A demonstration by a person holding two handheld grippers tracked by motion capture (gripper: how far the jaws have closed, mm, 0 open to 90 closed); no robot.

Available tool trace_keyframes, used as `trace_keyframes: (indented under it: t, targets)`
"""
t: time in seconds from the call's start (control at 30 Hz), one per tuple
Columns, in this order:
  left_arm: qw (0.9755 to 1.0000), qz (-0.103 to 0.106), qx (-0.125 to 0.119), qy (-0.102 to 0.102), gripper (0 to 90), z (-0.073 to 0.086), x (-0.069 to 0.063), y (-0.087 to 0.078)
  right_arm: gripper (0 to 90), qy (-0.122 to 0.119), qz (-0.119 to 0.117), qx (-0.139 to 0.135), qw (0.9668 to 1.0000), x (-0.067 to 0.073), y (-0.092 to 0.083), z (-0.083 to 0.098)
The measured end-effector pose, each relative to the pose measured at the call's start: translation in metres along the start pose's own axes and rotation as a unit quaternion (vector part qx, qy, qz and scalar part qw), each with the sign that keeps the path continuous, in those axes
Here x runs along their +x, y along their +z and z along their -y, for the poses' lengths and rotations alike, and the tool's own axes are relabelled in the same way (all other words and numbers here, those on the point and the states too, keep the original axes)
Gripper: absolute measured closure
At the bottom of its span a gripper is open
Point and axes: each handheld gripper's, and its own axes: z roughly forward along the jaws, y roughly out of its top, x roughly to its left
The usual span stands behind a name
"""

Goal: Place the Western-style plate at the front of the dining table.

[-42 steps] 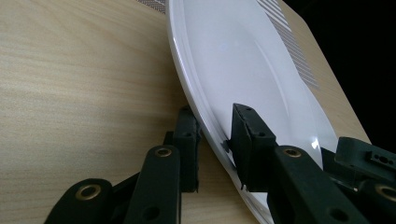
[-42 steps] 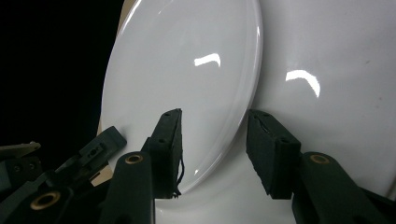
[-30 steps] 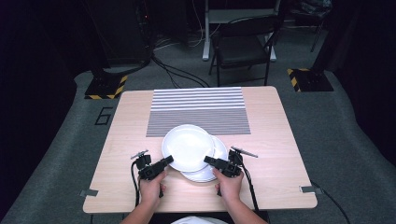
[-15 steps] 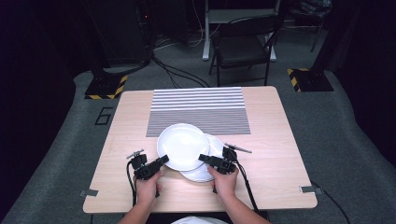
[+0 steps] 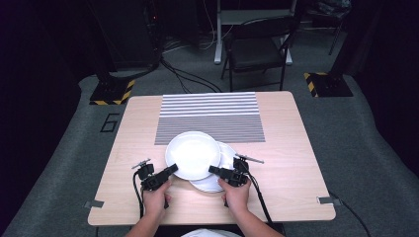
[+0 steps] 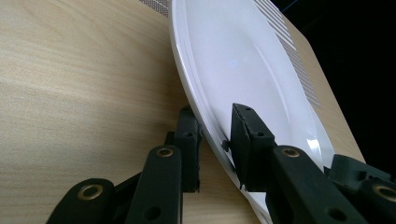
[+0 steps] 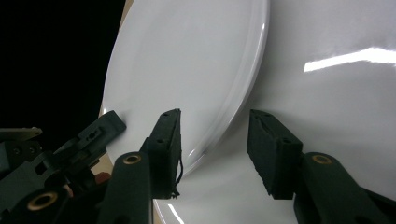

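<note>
Two white plates lie near the table's front middle. The upper plate [image 5: 192,154] overlaps the lower plate [image 5: 228,157] and sits tilted off to its left. My left gripper [image 5: 172,169] is shut on the upper plate's near-left rim; in the left gripper view its jaws [image 6: 215,135] pinch the rim of that plate [image 6: 233,56]. My right gripper [image 5: 213,171] reaches the same plate's near-right edge. In the right gripper view its jaws [image 7: 215,140] straddle the upper plate's [image 7: 187,60] rim with a gap showing, above the lower plate [image 7: 327,116].
A striped grey-and-white mat [image 5: 210,116] covers the far middle of the wooden table [image 5: 128,148], just behind the plates. A folding chair [image 5: 257,49] and cables stand on the floor beyond the table. Bare wood lies left and right of the plates.
The upper plate and both hands have shifted a little to the left, so it uncovers more of the lower plate. Both grippers stay at its rim.
</note>
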Motion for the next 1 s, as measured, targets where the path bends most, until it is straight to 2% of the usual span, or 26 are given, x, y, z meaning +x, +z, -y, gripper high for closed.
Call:
trace_keyframes:
  t: [0.03, 0.17, 0.3, 0.57, 0.73, 0.8, 0.9, 1.0]
  targets:
    - [1.0, -0.001, 0.001, 0.0, 72.4, 0.0001, 0.0002, -0.0002, 55.9, -0.005, 0.001, -0.003, 1.0, 0.0003, 0.0008, 0.0003]
    - [1.0, 0.002, -0.001, -0.004, 72.4, 0.0007, 0.0004, 0.0001, 59.8, 0.006, 0.0, -0.002, 1.0, 0.0023, 0.0032, 0.0005]
    - [1.0, 0.005, 0.002, -0.003, 72.5, 0.0007, 0.0, 0.0003, 61.4, 0.008, 0.004, 0.004, 0.9999, 0.0044, 0.0062, 0.0004]
    - [1.0, 0.0, 0.004, -0.001, 71.9, 0.0019, -0.002, 0.0002, 69.0, -0.001, 0.018, 0.003, 0.9998, 0.0049, 0.0081, 0.0001]
    - [0.9999, -0.005, 0.001, 0.013, 71.0, 0.0027, -0.0066, -0.0008, 69.1, -0.013, 0.02, -0.005, 0.9997, 0.0048, 0.0076, 0.0012]
    - [0.9999, -0.003, 0.002, 0.015, 70.6, 0.0026, -0.0066, -0.0001, 69.1, -0.011, 0.021, -0.006, 0.9997, 0.0054, 0.0068, 0.001]
    - [0.9999, -0.002, 0.003, 0.013, 69.8, 0.0029, -0.0077, 0.0009, 69.1, -0.03, 0.021, -0.016, 0.9992, 0.0055, 0.0044, 0.0007]
    - [0.9999, -0.002, 0.005, 0.012, 69.6, 0.0028, -0.0091, 0.0017, 68.9, -0.036, 0.023, -0.019, 0.9989, 0.0056, 0.0033, 0.0001]
